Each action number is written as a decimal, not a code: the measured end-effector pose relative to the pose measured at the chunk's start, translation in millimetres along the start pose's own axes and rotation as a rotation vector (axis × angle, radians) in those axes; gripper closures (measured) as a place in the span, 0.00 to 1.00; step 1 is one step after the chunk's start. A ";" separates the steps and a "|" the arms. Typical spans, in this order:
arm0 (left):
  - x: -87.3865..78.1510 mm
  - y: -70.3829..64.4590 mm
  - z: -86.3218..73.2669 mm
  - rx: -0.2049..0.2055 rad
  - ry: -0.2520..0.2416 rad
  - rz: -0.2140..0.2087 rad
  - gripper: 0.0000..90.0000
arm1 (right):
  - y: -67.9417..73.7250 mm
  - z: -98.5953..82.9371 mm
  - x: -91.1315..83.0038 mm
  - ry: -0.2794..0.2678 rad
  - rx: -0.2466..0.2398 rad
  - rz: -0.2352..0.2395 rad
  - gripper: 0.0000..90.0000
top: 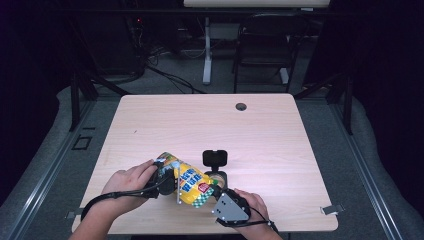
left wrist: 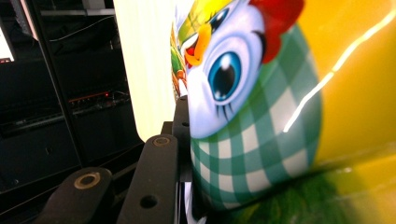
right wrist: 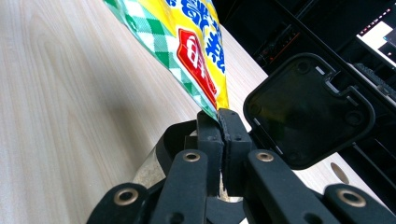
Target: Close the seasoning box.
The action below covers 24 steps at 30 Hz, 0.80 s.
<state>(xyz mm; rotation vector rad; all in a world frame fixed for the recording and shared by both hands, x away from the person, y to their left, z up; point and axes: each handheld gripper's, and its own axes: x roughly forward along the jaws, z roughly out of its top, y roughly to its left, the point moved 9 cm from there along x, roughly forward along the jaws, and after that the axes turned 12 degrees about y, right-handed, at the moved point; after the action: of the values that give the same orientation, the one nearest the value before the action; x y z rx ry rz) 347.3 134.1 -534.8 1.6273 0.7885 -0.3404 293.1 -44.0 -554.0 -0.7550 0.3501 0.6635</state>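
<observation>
A yellow snack bag (top: 187, 183) with green check trim and a cartoon bird hangs just above the table's front middle, held at both ends. My left gripper (top: 166, 175) is shut on its left end; in the left gripper view the bag (left wrist: 261, 107) presses against the black jaw, the second jaw hidden behind it. My right gripper (top: 216, 192) is shut on the bag's right corner; in the right gripper view the two jaws (right wrist: 219, 122) meet on the bag's edge (right wrist: 196, 51).
A black stand with a rounded square pad (top: 215, 158) and ring base sits on the light wood table (top: 250, 135) just behind the bag, near my right gripper; its pad (right wrist: 308, 109) shows close by. A cable hole (top: 241, 106) lies far back. A chair (top: 265, 45) stands beyond the table.
</observation>
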 end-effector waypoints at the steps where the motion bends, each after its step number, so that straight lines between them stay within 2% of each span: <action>1: 0.2 -0.4 -0.2 0.002 0.001 0.000 0.83 | 0.0 0.1 0.0 0.000 0.000 0.000 0.98; 15: 5.3 -8.1 -3.6 -0.025 -0.001 -0.009 0.83 | 0.3 5.7 -1.7 -0.004 -0.025 -0.024 0.98; 18: 6.5 -8.7 -4.1 -0.035 -0.011 -0.011 0.83 | 0.5 8.3 -2.9 -0.007 -0.048 -0.038 0.99; 19: 6.6 -8.8 -4.2 -0.039 -0.014 -0.011 0.83 | 0.8 9.3 -3.5 -0.011 -0.049 -0.040 0.99; 20: 7.4 -11.1 -3.2 -0.063 -0.030 -0.022 0.83 | 0.6 9.9 -3.8 -0.011 -0.055 -0.044 0.99; 24: 8.0 -12.4 -2.5 -0.079 -0.040 -0.025 0.83 | -0.6 11.7 -5.7 -0.010 -0.074 -0.062 0.99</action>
<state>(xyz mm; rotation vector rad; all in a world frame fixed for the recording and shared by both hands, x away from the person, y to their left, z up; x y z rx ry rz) 344.4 139.3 -548.5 1.5332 0.7829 -0.3540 289.9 -38.3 -542.7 -0.8298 0.2932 0.6238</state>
